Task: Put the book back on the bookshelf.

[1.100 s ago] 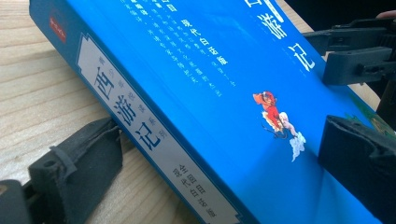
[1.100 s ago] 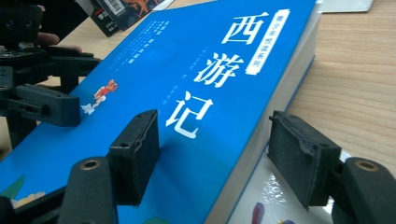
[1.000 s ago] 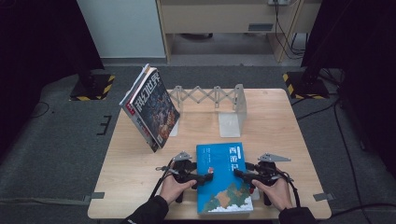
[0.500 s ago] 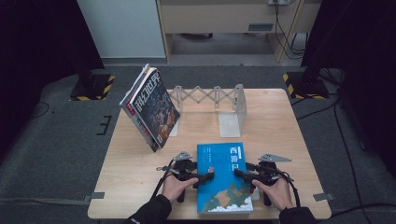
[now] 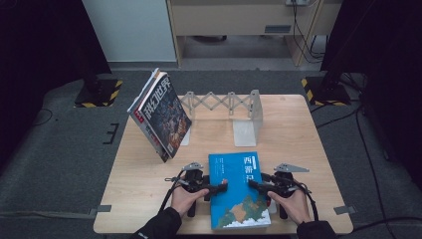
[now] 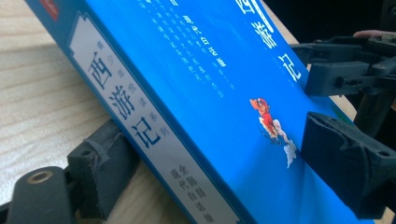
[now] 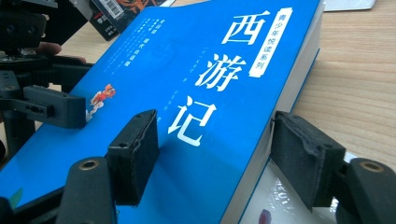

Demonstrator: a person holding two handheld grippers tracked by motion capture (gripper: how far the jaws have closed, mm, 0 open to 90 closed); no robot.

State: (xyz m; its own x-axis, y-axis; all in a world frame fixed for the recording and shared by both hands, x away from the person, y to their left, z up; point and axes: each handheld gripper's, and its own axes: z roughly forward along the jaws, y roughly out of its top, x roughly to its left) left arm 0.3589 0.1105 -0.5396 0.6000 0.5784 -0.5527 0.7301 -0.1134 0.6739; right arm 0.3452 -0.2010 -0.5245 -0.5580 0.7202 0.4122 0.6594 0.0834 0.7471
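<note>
- Little has shifted since the earlier frames: blue book lies in the same spot at the near table edge; only the left gripper jaws have just been closing, book edge between them.
- Left gripper: one pad on the cover, one under the spine edge; contact looks light.
- Right gripper: half-open jaws clamp the opposite edge.
- Progress: book gripped both sides, not yet lifted.
- Beyond: leaning magazines, bookend rack with empty slots, table.
</note>
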